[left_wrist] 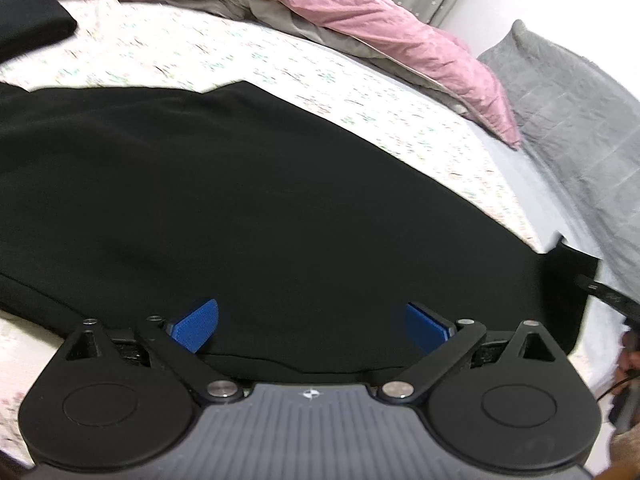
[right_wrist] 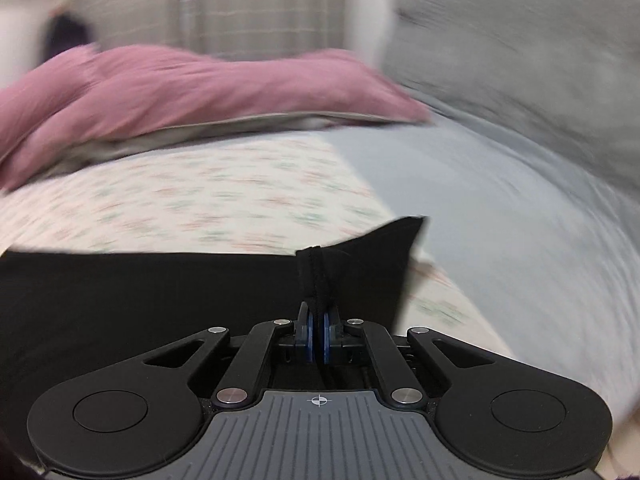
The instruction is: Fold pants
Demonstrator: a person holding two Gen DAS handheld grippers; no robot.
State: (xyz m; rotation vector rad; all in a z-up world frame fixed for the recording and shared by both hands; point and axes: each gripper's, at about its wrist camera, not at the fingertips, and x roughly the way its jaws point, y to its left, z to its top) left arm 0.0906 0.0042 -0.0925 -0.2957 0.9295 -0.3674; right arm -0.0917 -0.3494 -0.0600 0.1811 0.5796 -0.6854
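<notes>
Black pants (left_wrist: 240, 208) lie spread flat across the flowered bed sheet (left_wrist: 200, 52). My left gripper (left_wrist: 312, 326) is open, its blue fingertips (left_wrist: 196, 326) wide apart just above the near edge of the pants, holding nothing. My right gripper (right_wrist: 318, 338) is shut on a pinched fold of the pants (right_wrist: 316, 276) at their right end, and lifts that corner (right_wrist: 400, 240) off the sheet. The right gripper's body shows at the far right of the left wrist view (left_wrist: 608, 292).
A pink duvet (left_wrist: 360, 8) is bunched along the far side of the bed. A grey pillow (left_wrist: 580, 92) lies at the right on a pale blue sheet (right_wrist: 480, 200). Another dark folded garment (left_wrist: 32, 20) sits at the far left. Curtains (right_wrist: 260, 4) hang behind.
</notes>
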